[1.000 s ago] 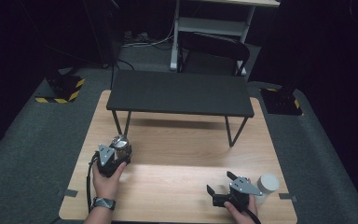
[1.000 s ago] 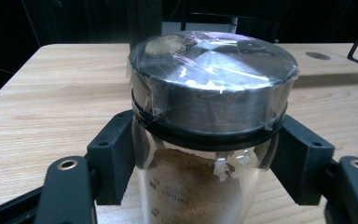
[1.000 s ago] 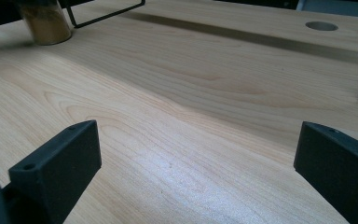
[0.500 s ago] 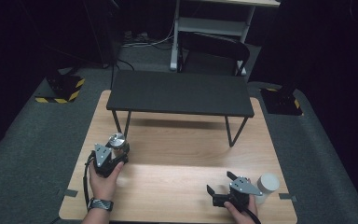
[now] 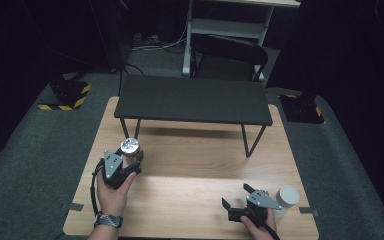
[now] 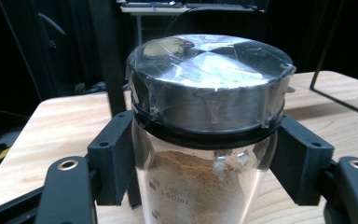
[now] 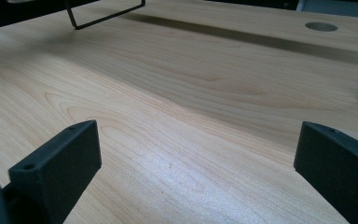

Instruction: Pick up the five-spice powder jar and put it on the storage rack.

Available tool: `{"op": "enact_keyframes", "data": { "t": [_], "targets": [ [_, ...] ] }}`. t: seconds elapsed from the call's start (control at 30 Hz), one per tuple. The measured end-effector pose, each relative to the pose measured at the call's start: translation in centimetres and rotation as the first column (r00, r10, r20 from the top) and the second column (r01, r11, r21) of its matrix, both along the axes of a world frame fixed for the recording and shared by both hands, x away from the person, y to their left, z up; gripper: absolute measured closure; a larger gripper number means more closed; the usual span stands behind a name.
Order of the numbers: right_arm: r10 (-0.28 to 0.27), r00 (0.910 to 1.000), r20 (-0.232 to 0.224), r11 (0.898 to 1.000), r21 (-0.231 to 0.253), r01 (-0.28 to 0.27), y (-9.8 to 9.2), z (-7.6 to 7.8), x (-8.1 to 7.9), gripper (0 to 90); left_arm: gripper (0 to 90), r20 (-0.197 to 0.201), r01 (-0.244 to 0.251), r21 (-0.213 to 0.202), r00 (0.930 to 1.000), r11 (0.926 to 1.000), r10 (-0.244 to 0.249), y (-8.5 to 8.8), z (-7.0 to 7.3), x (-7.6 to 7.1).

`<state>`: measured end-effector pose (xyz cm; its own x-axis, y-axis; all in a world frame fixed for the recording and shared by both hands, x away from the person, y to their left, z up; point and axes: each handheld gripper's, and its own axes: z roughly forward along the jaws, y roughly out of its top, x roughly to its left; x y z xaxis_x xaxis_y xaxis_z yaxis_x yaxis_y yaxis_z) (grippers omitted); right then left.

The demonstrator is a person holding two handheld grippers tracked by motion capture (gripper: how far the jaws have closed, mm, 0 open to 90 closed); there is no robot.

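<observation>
The wooden table (image 5: 190,165) spreads under both grippers, pale and grained. On it, beyond the left gripper and well ahead of the right one, stands a black bench-like shelf (image 5: 192,100) on thin metal legs, its near left leg just past the jar.

The left gripper (image 5: 125,165) sits at the near left of the table in the person's left hand (image 5: 111,192), a band at the wrist. Its jaws are clamped on a glass jar (image 6: 205,140): in the left gripper view the two black pads (image 6: 114,156) press against the glass from either side, right under the lid. The jar stands upright between them, with a shiny metal lid (image 6: 209,74) wrapped in clear film and brownish powder inside; whether its base touches the table is hard to tell from here.

The right gripper (image 5: 237,197) rests low at the near right, its jaws spread wide apart with bare wood between them. Just to its right side stands a small white-capped container (image 5: 286,197), close beside the hand.
</observation>
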<state>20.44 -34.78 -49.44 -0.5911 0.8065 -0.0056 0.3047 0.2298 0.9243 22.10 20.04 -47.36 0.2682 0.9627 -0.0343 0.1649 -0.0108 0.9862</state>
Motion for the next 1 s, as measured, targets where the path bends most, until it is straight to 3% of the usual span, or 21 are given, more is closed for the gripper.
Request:
{"op": "enact_keyframes", "data": {
  "t": [0.57, 1.0],
  "targets": [
    [-0.002, 1.0000, -0.002, 1.000, 0.008, 0.002, -0.1, 0.0, 0.0, 0.3, 30.9, 0.041, 0.063, 0.015, 0.9971, 0.9979, -0.064, -1.6, 4.3, -0.2],
    [-0.003, 1.0000, -0.002, 1.000, 0.010, 0.003, -0.1, -0.1, 0.0, 0.3, 31.0, 0.059, 0.083, 0.016, 0.9947, 0.9964, -0.084, -3.0, 7.3, 0.9]
  ]
}}
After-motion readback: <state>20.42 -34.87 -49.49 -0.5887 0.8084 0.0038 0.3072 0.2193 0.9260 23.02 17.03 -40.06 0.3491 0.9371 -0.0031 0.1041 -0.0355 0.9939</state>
